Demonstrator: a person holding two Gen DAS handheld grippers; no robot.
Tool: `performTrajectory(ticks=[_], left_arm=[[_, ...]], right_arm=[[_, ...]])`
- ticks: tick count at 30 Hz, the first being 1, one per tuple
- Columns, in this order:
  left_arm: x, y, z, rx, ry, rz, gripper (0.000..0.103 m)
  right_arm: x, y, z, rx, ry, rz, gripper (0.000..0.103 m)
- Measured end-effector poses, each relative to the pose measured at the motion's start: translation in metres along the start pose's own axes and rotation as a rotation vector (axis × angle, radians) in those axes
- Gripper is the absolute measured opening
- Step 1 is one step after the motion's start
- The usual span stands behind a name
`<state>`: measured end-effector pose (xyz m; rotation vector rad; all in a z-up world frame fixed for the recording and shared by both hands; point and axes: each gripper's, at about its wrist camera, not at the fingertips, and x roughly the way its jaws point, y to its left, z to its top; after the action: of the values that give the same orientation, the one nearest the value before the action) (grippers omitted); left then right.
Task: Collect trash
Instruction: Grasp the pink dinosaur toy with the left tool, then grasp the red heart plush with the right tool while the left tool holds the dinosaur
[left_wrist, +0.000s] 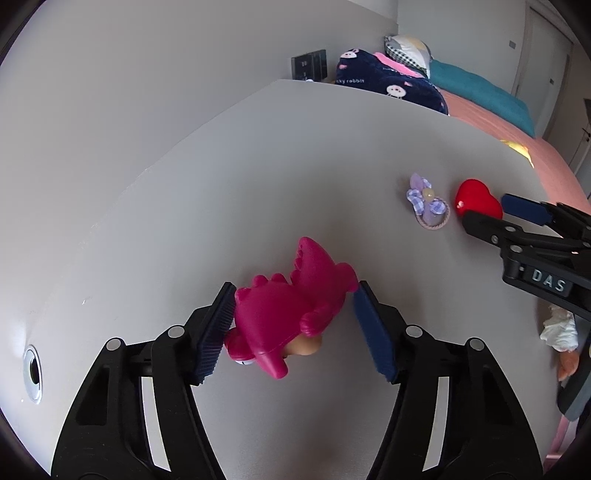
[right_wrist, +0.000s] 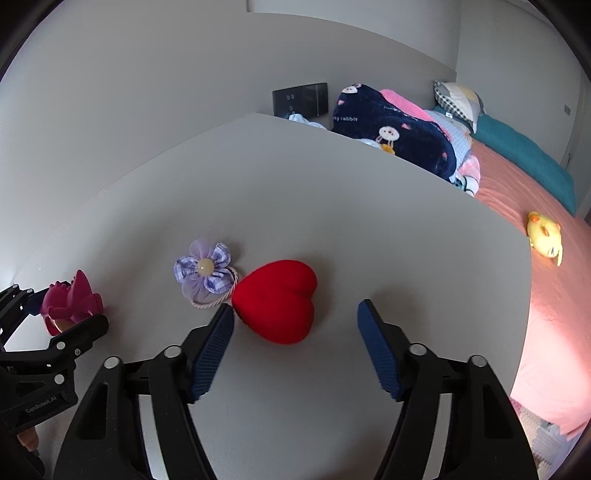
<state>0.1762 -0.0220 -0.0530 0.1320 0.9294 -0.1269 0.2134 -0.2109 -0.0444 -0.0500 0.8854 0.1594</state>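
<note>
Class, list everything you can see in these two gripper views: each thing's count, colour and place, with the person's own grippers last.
Table: one, white, against the wall.
Dinosaur toy: one, magenta, on the table between the left gripper's pads.
Heart: one, red, on the table ahead of the right gripper.
Flower hair tie: one, lilac checked, beside the heart.
Bed: one, pink sheet, beyond the table.
Blanket: one, navy with rabbits, on the bed.
Yellow toy: one, on the bed.
Left gripper: black, blue pads touching the dinosaur.
Right gripper: black, blue pads, open.

One pink toy, one red heart, one flower hair-tie.
</note>
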Motion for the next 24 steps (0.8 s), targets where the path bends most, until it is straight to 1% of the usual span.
performTrajectory(ticks=[2,4,5,6,17,24], left_arm=[[0.001,-0.001,0.001,0.002,-0.002,0.001,0.064],[0.001,-0.001,0.002,0.006,-0.003,0.004,0.063],[0.001,-0.002,0.002,0.01,-0.005,0.007,0.063],[0.001,-0.002,0.002,0.013,-0.006,0.011,0.063],[0.002,-0.002,0.003,-0.001,-0.009,0.0,0.063],[-0.001,-0.009,0.002,0.011,-0.013,0.017,0.063]], right_arm=[[0.003,0.001,0.001,-0.006,0.012,0.004,0.062],[0.005,0.002,0.002,-0.015,0.015,0.003,0.057],[0.005,0.002,0.002,-0.015,0.015,0.005,0.048],[0.005,0.001,0.003,-0.016,0.014,0.01,0.047],[-0.003,-0.007,-0.004,0.021,0.018,0.045,0.046],[-0.011,-0.004,-0.006,0.016,0.029,0.071,0.046]])
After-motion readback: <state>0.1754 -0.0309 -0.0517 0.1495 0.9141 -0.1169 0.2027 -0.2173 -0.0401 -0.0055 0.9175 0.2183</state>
